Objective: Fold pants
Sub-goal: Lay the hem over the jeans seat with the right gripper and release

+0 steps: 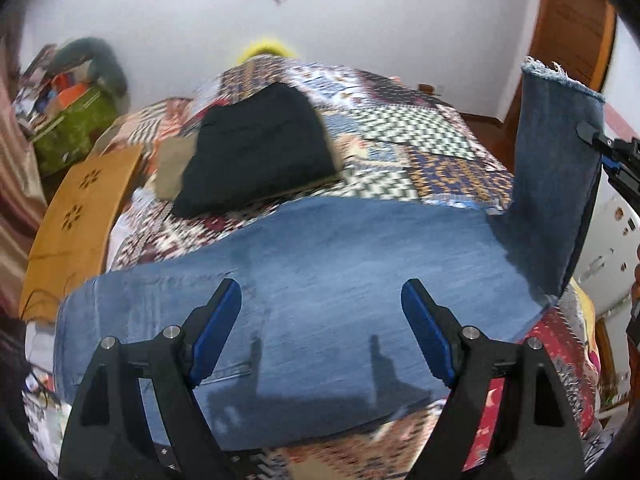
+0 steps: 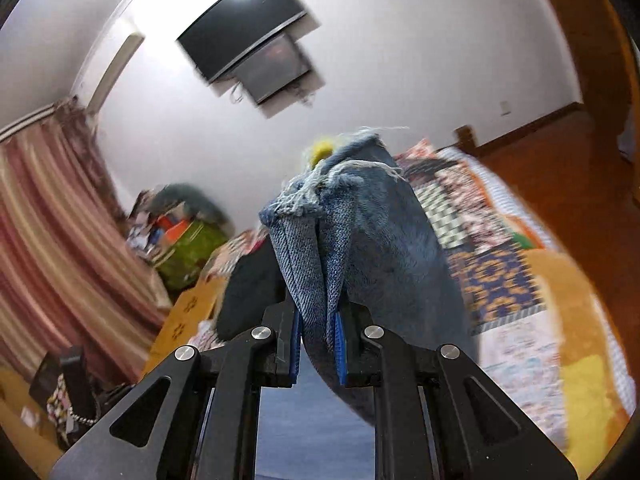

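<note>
Blue jeans (image 1: 320,276) lie across a patterned quilt (image 1: 400,128) on the bed. My left gripper (image 1: 322,300) hangs open above the jeans' broad middle, with nothing between its blue pads. At the right of the left wrist view, the frayed leg end (image 1: 556,184) is lifted upright, pinched by my right gripper (image 1: 588,132). In the right wrist view, the right gripper (image 2: 318,320) is shut on the bunched denim hem (image 2: 316,248), whose frayed edge (image 2: 320,184) stands above the fingers.
A folded black garment (image 1: 256,152) lies on the quilt beyond the jeans. A wooden board (image 1: 76,220) stands at the bed's left edge, a green box (image 1: 72,128) behind it. A wooden door (image 1: 572,32) is at the right. A television (image 2: 240,24) hangs on the wall.
</note>
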Tool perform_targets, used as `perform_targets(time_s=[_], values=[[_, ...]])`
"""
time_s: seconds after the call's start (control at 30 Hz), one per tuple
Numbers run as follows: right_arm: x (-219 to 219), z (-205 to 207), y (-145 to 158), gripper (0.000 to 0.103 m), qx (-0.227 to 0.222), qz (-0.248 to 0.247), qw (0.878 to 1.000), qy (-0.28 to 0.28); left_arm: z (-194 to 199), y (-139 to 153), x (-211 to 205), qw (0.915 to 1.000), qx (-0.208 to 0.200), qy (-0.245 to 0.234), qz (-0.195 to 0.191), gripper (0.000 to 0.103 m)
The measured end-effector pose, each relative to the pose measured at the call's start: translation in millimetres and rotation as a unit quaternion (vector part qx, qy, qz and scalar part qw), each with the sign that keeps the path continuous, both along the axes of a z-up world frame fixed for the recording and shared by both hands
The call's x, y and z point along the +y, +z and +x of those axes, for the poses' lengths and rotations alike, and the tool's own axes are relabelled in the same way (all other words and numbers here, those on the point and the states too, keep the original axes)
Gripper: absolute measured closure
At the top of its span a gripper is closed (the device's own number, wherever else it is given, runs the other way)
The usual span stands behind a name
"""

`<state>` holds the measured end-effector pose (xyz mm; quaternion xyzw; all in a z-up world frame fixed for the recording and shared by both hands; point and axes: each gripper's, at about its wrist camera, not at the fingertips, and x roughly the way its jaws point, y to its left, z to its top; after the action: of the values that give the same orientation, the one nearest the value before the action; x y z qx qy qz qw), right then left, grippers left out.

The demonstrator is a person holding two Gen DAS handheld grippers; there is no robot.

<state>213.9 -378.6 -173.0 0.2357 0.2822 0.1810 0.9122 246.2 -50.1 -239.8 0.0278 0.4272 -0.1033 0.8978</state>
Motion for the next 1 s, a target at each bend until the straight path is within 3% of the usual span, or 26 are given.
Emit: perform_targets(time_s=[0.2,0.43,0.5,0.57,0.7,0.83,1.0], values=[[62.3,11.9,-34.6,0.091,0.051,-0.015,0.994,0.099,0.7,-17.7,38.4,0.9985,0.025,0.044,-0.022,0.020],[119.5,11.4,-102.6,0.090,0.147,-0.077,0.963,0.210,-0.8,-22.7,52.6,0.9968,0.032,0.067,-0.029,0.020],[129.0,10.8,-112.3,0.086,0.159,-0.093,0.957,0.225,0.2,-22.1,51.8,0.9967,0.034,0.067,-0.030,0.020],[131.9,14.0,-111.3,0.084,0.167,-0.104,0.954,0.226,2.8,-19.7,47.9,0.9970,0.032,0.064,-0.029,0.020],[129.5,14.6,-102.5,0.056,0.179,-0.101,0.950,0.233,7.7,-8.8,33.5,0.9984,0.019,0.048,-0.024,0.020],[124.5,0.7,-86.5,0.055,0.159,-0.130,0.950,0.235,17.4,3.2,10.7,0.9994,0.007,0.023,-0.023,0.020],[91.3,7.1,-65.0,0.054,0.126,-0.145,0.962,0.193,34.2,6.2,-30.2,0.9996,0.011,-0.020,-0.017,0.020]])
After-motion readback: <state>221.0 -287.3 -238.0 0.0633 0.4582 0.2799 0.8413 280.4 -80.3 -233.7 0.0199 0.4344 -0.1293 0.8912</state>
